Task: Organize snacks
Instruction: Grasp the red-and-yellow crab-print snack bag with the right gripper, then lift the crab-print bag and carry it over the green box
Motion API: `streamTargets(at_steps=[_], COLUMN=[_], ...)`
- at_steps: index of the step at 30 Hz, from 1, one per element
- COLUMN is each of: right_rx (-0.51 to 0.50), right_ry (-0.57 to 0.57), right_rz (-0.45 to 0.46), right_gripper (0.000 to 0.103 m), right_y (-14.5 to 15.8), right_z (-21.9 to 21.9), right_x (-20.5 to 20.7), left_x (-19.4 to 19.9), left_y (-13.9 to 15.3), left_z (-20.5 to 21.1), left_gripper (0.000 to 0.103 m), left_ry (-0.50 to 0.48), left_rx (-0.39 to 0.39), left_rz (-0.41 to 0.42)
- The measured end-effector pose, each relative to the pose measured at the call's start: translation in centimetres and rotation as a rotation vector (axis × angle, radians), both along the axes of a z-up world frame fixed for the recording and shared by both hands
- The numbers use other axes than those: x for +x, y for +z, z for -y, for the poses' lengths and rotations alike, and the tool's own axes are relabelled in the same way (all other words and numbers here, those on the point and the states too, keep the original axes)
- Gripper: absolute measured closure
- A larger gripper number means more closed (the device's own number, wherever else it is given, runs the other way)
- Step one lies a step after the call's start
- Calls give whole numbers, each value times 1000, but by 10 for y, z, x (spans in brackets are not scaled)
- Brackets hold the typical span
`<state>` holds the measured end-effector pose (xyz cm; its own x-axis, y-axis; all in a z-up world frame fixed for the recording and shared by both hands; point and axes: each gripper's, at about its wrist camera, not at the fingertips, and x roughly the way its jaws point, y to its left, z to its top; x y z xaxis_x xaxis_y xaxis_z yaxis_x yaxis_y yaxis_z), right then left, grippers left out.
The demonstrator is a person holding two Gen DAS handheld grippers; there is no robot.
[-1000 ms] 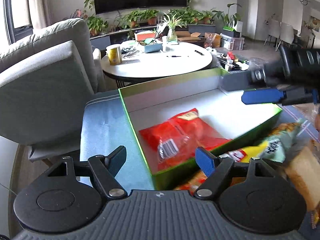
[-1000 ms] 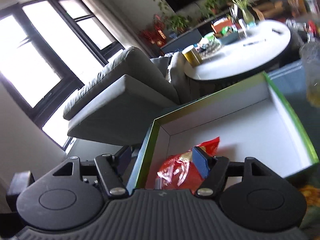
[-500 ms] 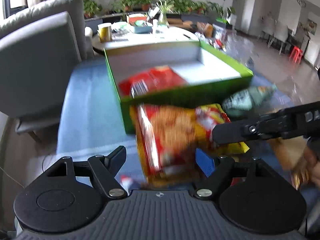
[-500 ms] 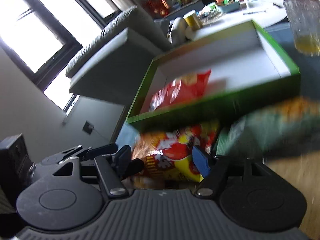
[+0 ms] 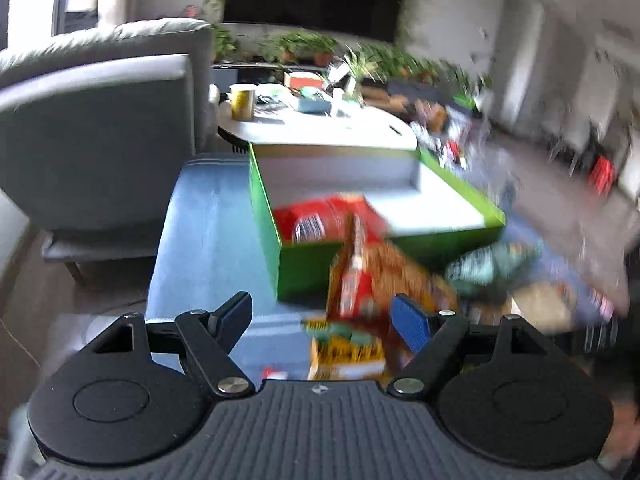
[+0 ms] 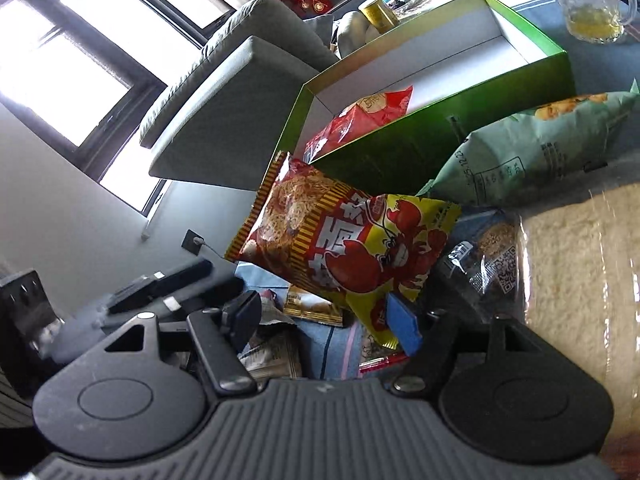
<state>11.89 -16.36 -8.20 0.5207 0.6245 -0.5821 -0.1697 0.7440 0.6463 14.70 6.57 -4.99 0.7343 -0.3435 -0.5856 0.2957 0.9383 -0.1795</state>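
A green box (image 5: 304,268) with a white inside sits on the blue cloth; a red snack bag (image 5: 320,216) lies in it, also in the right wrist view (image 6: 360,120). A red and yellow crayfish snack bag (image 6: 344,248) leans against the box's front wall (image 6: 440,128); it looks blurred in the left wrist view (image 5: 372,280). My left gripper (image 5: 324,316) is open and empty, just in front of that bag. My right gripper (image 6: 328,320) is open, with the bag's lower corner between its fingers, not clamped. The left gripper's body (image 6: 160,284) shows at the left.
A pale green chip bag (image 6: 532,152) lies right of the box. A clear bread pack (image 6: 580,280), a dark seed packet (image 6: 484,256) and small packets (image 6: 312,304) lie near me. A glass mug (image 6: 588,4) stands far right. A grey armchair (image 5: 92,128) and white round table (image 5: 320,128) stand behind.
Both grippers have pulled back from over the box and dropped low in front of it. The crayfish bag has come into view, tilted up against the box. The left view stays blurred.
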Motion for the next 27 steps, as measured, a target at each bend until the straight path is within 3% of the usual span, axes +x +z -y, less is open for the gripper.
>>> streamTargets(at_steps=[2, 6, 9, 10, 11, 13, 17, 19, 27], right_rx=[-7, -16, -15, -15, -17, -14, -41, -50, -80], right_ry=[0, 3, 7, 10, 12, 3, -145, -182, -152], right_rz=[7, 18, 22, 24, 28, 38, 92, 77, 42], right_gripper=[24, 24, 24, 24, 24, 24, 24, 24, 25], right_y=[1, 0, 0, 0, 0, 1, 7, 6, -1], right_z=[-1, 0, 1, 1, 1, 4, 17, 22, 8], right_x=[-1, -4, -4, -4, -5, -6, -13, -9, 6], left_x=[13, 35, 42, 43, 42, 37, 28, 26, 20], left_y=[0, -11, -19, -21, -24, -25, -28, -31, -41], left_z=[4, 29, 36, 37, 36, 35, 28, 22, 5], left_gripper=[28, 28, 28, 31, 42, 49, 50, 50, 50], left_ry=[-28, -78, -95, -102, -111, -133, -115, -97, -50], left_rx=[-40, 37, 39, 31, 24, 7, 15, -2, -72], left_rz=[-21, -44, -62, -68, -69, -63, -55, -71, -114])
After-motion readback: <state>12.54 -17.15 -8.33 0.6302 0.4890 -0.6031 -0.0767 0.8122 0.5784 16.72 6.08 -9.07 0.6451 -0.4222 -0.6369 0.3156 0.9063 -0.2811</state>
